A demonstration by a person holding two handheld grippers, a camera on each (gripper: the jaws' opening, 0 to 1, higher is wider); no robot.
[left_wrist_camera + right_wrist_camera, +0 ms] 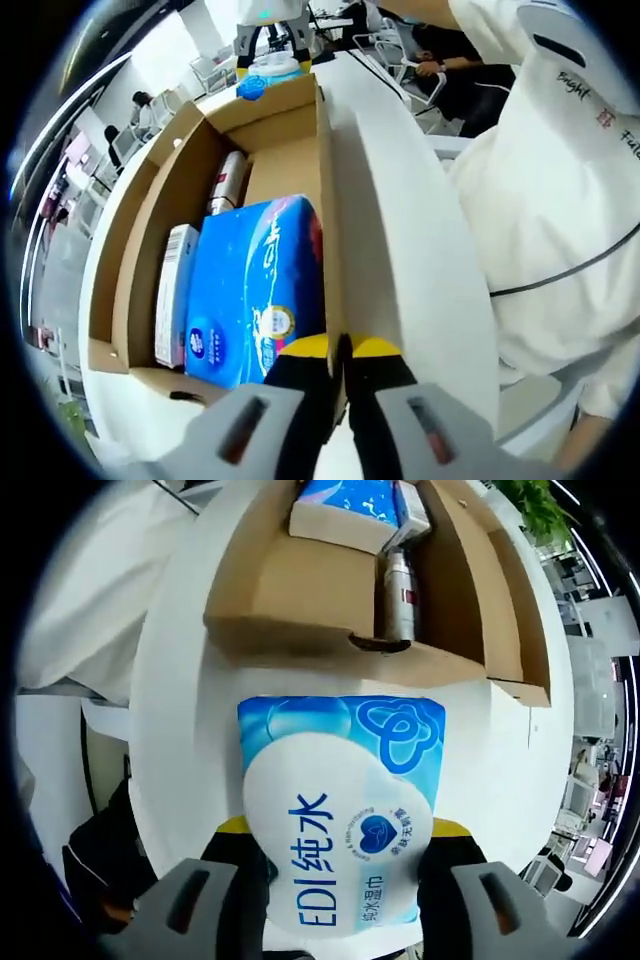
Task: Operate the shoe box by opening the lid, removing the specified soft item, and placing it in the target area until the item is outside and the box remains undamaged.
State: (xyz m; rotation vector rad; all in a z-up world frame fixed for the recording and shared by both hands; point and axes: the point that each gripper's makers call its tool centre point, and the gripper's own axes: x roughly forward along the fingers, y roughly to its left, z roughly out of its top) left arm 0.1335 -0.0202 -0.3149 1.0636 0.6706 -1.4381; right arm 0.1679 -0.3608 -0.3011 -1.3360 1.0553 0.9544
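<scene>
A: Right gripper (340, 865) has its jaws clamped on the wipes pack (340, 810), held over the table (180, 730), outside the near wall of the box (300, 600)

B: Left gripper (342, 362) is pinched together on the box's right wall; a blue tissue pack (255, 290) lies inside

The left gripper (341, 352) has its jaws pressed together on a cardboard wall. The right gripper (340, 840) has its jaws spread, clamping a soft pack.

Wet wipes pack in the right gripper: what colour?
Blue with a white heart-shaped label printed in blue; the wipes pack shows best in the right gripper view, outside the box.
</scene>
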